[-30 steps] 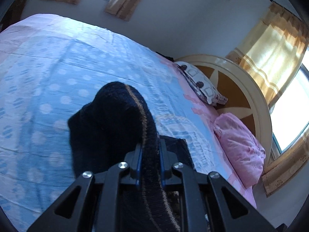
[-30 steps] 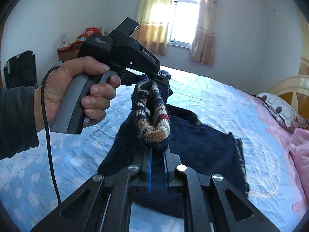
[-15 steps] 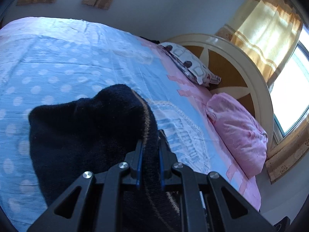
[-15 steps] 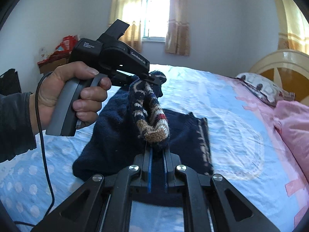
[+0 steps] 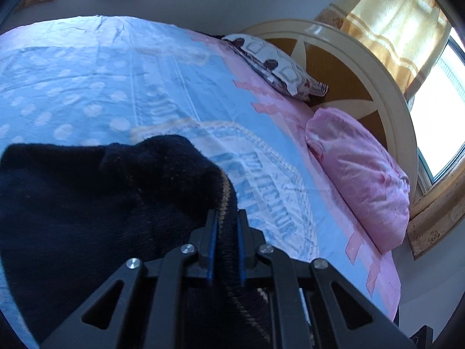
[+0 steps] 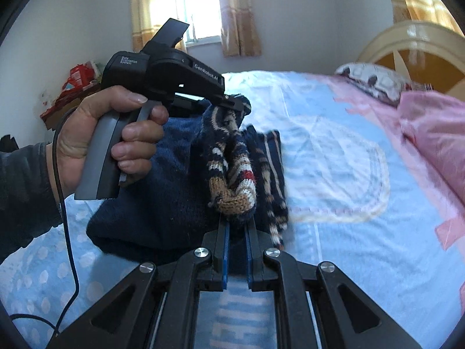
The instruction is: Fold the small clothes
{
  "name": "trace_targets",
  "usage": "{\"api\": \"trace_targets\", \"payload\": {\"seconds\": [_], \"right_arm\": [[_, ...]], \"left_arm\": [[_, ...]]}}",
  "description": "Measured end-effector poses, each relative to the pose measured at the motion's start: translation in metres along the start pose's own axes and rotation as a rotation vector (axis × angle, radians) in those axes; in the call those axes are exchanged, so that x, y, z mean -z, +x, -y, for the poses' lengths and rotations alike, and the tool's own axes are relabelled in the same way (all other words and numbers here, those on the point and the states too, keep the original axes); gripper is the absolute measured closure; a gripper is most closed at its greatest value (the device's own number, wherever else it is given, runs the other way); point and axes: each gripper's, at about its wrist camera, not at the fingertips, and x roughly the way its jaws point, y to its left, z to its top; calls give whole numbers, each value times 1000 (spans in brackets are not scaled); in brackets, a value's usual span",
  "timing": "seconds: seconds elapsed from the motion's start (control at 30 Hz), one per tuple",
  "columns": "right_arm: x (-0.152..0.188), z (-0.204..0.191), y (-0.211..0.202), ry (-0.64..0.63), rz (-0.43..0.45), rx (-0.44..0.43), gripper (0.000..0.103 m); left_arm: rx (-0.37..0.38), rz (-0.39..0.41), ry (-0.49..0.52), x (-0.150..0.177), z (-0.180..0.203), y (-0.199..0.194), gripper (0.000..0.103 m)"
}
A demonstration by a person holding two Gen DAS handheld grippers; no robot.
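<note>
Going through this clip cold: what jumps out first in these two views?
The dark navy sweater dominates, lifted off the blue polka-dot bedspread with its striped knit edge bunched between both tools. The right gripper pinches that striped hem at the bottom centre, while the left gripper, held in a bare hand, clamps the same edge further back. At the right, a pink pillow lies against the round cream headboard.
</note>
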Motion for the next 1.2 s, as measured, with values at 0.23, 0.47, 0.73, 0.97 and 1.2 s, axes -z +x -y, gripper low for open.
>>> {"api": "trace_targets", "payload": {"seconds": [0.23,0.47,0.73,0.97,1.2], "right_arm": [[16,29,12,115,-69,-24,95],[25,46,18,197,-104,-106,94],[30,62,-6,249,-71,-129,51],[-18,60,-3,179,-41,-124,47],[-99,60,87,243,-155,-198,47]], "left_arm": [[-52,-25,65,6,16,23,89],[-129,21,236,24,47,-11,35],[-288,111,268,87,-4,-92,22],[-451,81,275,128,-33,-91,10],[-350,103,191,143,-57,-88,10]]}}
